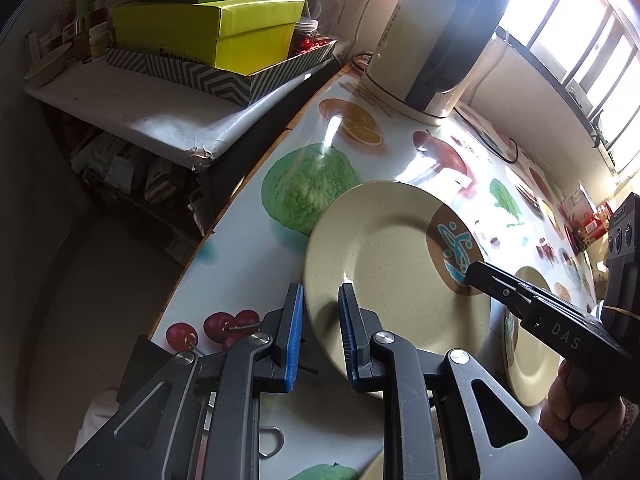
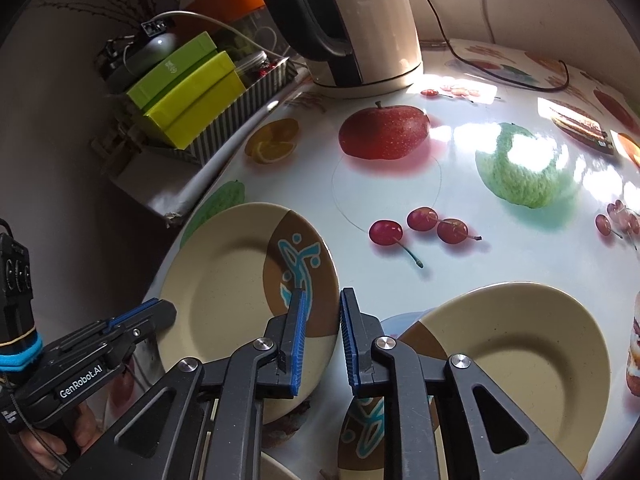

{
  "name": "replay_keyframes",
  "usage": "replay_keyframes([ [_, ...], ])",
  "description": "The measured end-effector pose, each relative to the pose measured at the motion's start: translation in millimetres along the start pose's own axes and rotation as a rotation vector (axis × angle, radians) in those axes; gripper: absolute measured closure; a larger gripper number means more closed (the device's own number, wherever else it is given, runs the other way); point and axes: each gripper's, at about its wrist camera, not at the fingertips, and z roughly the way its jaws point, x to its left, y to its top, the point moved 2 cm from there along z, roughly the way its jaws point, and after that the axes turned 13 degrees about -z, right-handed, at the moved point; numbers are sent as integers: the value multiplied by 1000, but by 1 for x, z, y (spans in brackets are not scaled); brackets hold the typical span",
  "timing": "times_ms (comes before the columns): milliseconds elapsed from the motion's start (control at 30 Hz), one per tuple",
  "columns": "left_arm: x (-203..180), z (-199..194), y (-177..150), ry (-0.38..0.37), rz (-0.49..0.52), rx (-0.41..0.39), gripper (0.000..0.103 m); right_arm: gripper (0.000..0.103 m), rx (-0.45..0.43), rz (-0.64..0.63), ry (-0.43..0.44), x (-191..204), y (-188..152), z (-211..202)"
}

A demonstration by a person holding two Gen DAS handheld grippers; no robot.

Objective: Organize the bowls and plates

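Both grippers (image 1: 320, 312) (image 2: 323, 316) clamping lifted plate (image 1: 384, 264)

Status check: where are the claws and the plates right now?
Left claw and right claw both clamped on opposite rims of the raised plate. Second plate beside it on the table. Kettle behind, clear.

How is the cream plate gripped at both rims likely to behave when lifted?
The cream plate looks rigid, so it probably won't flex. Its glossy surface may slip in a rim pinch. With the left gripper and right gripper on opposite edges, it should stay level if both rise together.
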Motion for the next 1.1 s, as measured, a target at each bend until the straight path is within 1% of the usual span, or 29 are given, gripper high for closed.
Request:
replay_keyframes([
  [233,0,-11,2,-13,0,-13,84,86,-12,7,6,2,1,-9],
  [633,-4,-36,-7,-34,14,-42,84,86,-43,9,3,14,-4,-35],
  [1100,-8,-62,-32,-61,40,-51,84,86,-69,22,-3,23,-31,-69],
])
